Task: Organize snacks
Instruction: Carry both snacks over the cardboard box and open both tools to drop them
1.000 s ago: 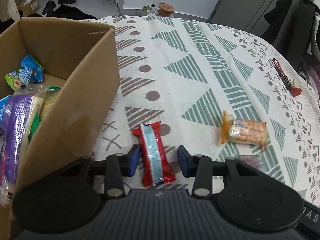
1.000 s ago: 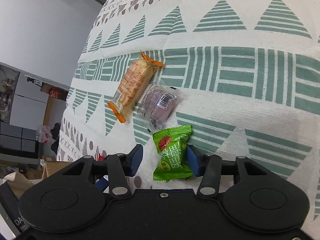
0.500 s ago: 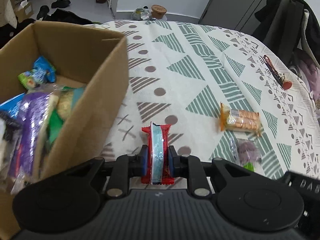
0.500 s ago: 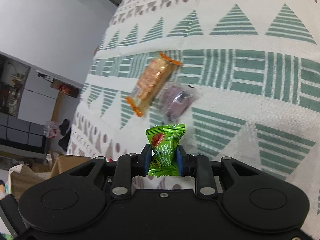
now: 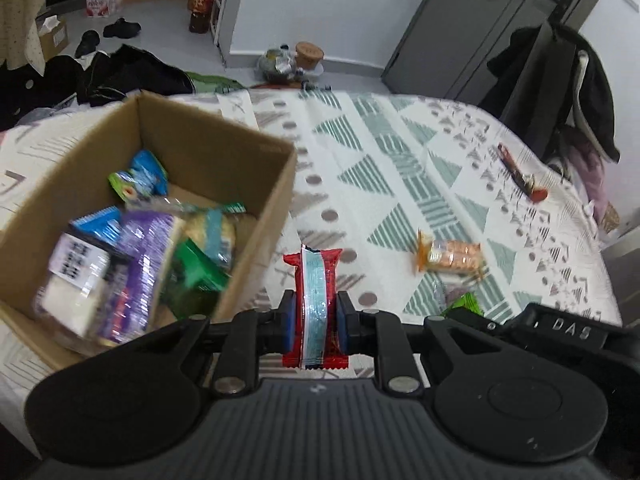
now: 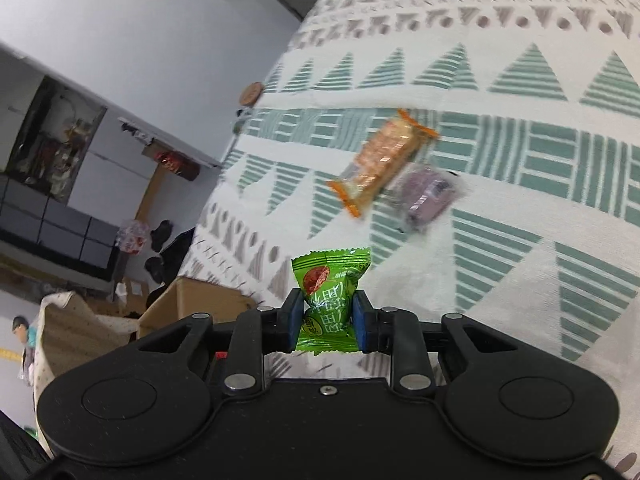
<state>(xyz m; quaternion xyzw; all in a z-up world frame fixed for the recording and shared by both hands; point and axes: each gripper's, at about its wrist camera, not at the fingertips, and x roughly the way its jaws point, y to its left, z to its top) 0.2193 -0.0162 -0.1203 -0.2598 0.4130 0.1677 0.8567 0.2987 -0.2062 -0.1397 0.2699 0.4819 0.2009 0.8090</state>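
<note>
Both snacks are in hand and the step under way is the carry to the box; the left tongs (image 5: 316, 316) are clenched on a red bar with a pale blue stripe (image 5: 314, 300), held upright between the blue pads and clear of the patterned tabletop (image 5: 400, 184), just beside the right wall of the open cardboard box (image 5: 276, 208); the right tongs (image 6: 326, 318) are clenched on a small green sweet packet (image 6: 328, 300), also lifted off the cloth, with a corner of the box showing low and to the left in the right wrist view. The box already holds a heap of packets (purple, blue and green ones; the blur hides the labels). Two snacks lie on the tabletop well apart from the box: an orange-ended biscuit pack (image 6: 382, 160) and, touching it or nearly so, a purple wrapped piece (image 6: 428, 196). The next move, as I judge it, calls for bringing each pair of tongs over the box opening, above its rim rather than against the wall, and releasing there; then going for the biscuit pack and the purple piece.
</note>
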